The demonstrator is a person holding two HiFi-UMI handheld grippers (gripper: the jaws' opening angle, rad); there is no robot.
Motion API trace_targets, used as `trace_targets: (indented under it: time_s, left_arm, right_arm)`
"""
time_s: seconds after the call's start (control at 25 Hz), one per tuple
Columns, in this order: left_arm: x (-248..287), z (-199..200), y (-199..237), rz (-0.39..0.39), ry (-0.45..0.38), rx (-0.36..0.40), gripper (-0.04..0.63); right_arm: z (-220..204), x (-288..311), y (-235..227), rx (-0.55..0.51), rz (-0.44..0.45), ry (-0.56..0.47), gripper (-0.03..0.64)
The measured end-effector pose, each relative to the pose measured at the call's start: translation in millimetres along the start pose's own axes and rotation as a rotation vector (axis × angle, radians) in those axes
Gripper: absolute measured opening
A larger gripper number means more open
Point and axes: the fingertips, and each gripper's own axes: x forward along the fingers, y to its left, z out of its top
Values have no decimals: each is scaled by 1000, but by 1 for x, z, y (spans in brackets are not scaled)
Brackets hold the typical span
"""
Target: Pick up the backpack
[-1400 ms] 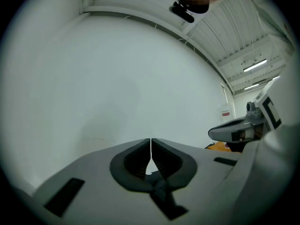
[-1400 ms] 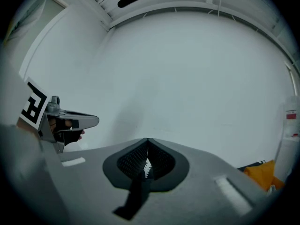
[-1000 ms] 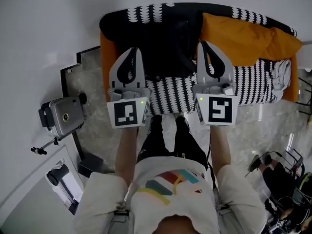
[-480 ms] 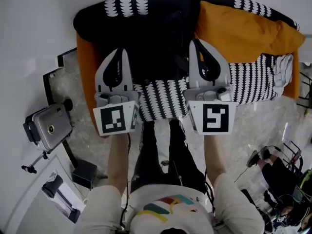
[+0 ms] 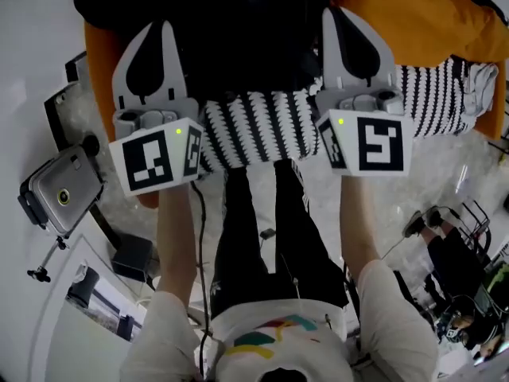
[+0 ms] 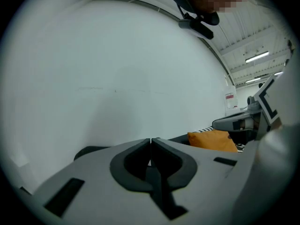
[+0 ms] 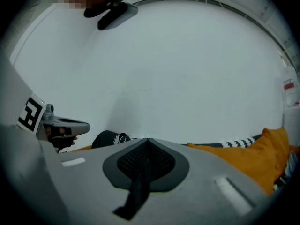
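Observation:
In the head view the black backpack (image 5: 246, 30) lies on a sofa covered by a black-and-white patterned blanket (image 5: 262, 130). My left gripper (image 5: 155, 26) hangs over the backpack's left side and my right gripper (image 5: 340, 13) over its right side; neither visibly touches it. Both are shut with nothing between the jaws. The left gripper view shows the closed left gripper (image 6: 150, 140) against a white wall. The right gripper view shows the closed right gripper (image 7: 146, 140) the same way. The backpack is not clearly seen in either gripper view.
An orange cushion (image 5: 429, 22) lies on the sofa's right half, with a white cloth (image 5: 477, 86) at its right end. A camera on a tripod (image 5: 56, 189) stands on the floor at left. Another person (image 5: 449, 261) sits at lower right. The wall is close behind the sofa.
Both grippers have dropped toward the sofa and spread a little wider apart. The sofa and backpack now sit higher and larger in the head view. Both stayed shut.

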Motion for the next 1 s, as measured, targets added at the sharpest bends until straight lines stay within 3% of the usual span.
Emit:
trace_targets:
  time_s: [0.24, 0.52, 0.8, 1.0]
  left_arm:
    - [-7, -29, 8, -15, 29, -12, 18]
    - [-11, -42, 20, 18, 39, -50, 18]
    - [-23, -65, 33, 46, 75, -66, 18]
    - [-23, -66, 34, 24, 86, -35, 18]
  right_arm:
    - [-15, 4, 17, 34, -8, 29, 5]
    - [-30, 5, 22, 73, 16, 45, 5]
    - [-43, 6, 25, 49, -9, 84, 5]
    - [-52, 2, 26, 18, -12, 115, 5]
